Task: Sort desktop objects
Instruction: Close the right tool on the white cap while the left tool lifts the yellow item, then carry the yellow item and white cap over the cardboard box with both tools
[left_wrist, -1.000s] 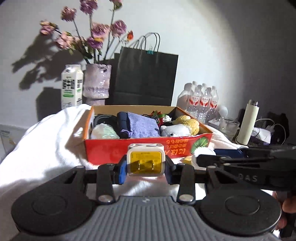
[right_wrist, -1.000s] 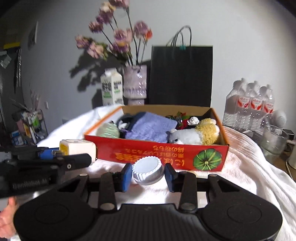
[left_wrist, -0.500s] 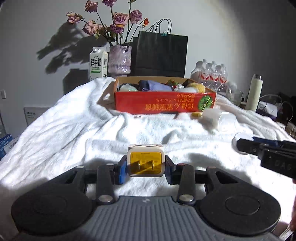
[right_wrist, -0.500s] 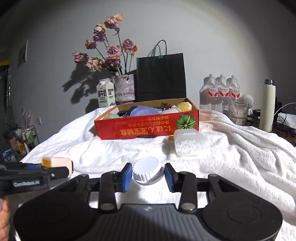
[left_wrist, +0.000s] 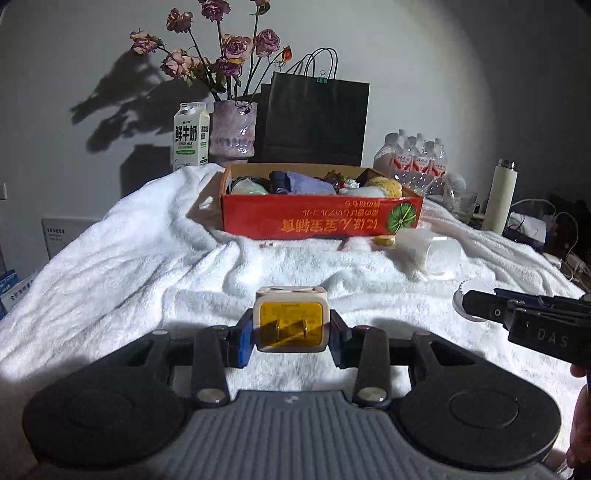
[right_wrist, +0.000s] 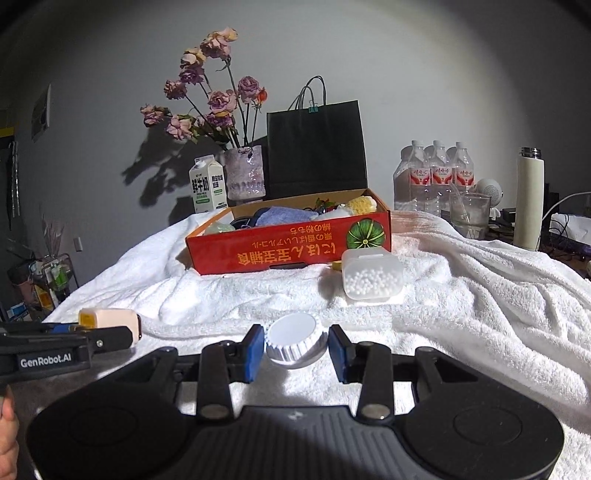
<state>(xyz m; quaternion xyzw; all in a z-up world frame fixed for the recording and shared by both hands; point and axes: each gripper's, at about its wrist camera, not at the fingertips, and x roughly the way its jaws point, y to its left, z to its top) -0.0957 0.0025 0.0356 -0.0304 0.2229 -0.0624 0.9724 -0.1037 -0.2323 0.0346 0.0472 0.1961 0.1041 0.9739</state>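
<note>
Between the left hand-held gripper (left_wrist: 290, 341) pads: white plug adapter (left_wrist: 290, 318) with yellow face, clamped at both sides, prongs toward the camera, low over the white towel (left_wrist: 129, 258). Straight ahead and well apart: red cardboard box (left_wrist: 321, 220), open top, long side facing both hands, already holding cloth and soft toys. Just before its right corner: clear tub of white beads (right_wrist: 372, 277), lying on the towel. Farther right, in the right hand-held gripper (right_wrist: 296, 349): round white ribbed cap (right_wrist: 295, 345), held at its rim, tilted face-up. Box lies ahead and slightly left of this hand. Neither hand clearly nearer. Likely next: forward carry over the near wall, then release.
</note>
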